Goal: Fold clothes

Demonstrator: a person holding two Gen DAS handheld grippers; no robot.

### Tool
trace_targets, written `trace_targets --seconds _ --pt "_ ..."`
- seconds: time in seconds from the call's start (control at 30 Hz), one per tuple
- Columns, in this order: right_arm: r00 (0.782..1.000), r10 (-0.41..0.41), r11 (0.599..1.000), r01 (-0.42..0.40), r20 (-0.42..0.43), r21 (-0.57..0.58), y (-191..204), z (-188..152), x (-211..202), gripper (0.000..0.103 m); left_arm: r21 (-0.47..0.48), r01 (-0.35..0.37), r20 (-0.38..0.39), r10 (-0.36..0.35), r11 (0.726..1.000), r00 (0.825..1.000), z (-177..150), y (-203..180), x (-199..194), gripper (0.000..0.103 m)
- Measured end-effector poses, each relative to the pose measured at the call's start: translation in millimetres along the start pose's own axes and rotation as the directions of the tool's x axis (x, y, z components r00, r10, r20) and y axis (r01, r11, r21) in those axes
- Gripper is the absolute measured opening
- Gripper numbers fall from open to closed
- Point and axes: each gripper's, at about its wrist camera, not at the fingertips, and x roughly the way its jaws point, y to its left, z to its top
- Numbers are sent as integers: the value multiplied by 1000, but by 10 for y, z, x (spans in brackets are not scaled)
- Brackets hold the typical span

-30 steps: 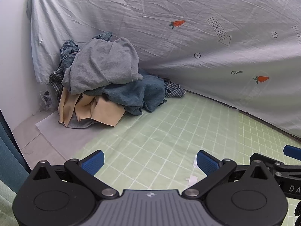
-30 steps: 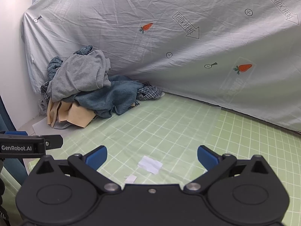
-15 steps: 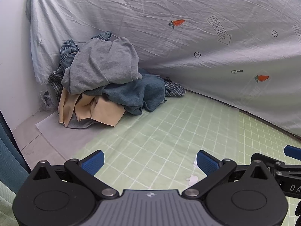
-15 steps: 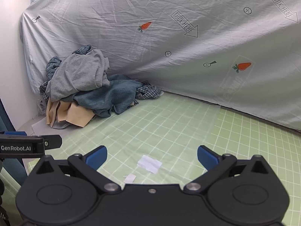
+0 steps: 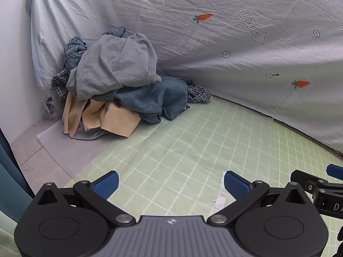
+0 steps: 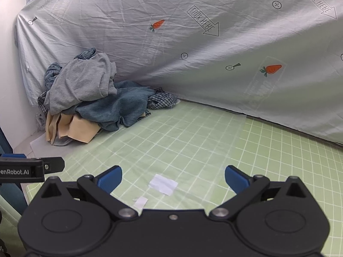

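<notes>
Clothes are sitting in a heap at the far left corner of the worktop, pressed against the hanging sheet, and nothing in that heap is shifting between the earlier views and this one. The only change I am seeing is slight: the pile is sitting a little higher and a touch larger in the left view, so I am easing both tools forward rather than working yet.

I am holding the left gripper with its blue fingers spread wide and empty over the green grid mat. I am keeping the right gripper just as wide, also gripping nothing, and it is hanging above two scraps of white paper lying on the mat.

A grey top is lying uppermost on the pile, over a dark blue garment, with tan cloth poking out underneath at the near side and checked fabric trailing to the right. I am judging that folding is not yet begun; the first step is still the reach, and the grey top looks the easiest piece to lift clear. The pile is well apart from both pairs of fingers.
</notes>
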Motion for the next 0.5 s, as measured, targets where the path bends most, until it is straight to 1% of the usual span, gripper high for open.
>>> trace_targets --seconds 0.17,0.3,0.4,0.5 --pt "1000 -13 1000 13 -6 -4 -65 62 100 103 -24 -2 -21 1 1000 1000 77 6 135 103" --pt "1000 -4 1000 4 -6 -8 -87 145 233 103 -48 -17 -31 15 999 999 197 60 295 103" --pt "1000 4 1000 -4 -3 -22 -80 254 390 103 -57 -40 -43 37 998 998 331 123 451 103" --pt "1000 18 999 -18 -2 -30 -59 437 606 103 -68 -54 -46 51 996 998 502 211 628 103"
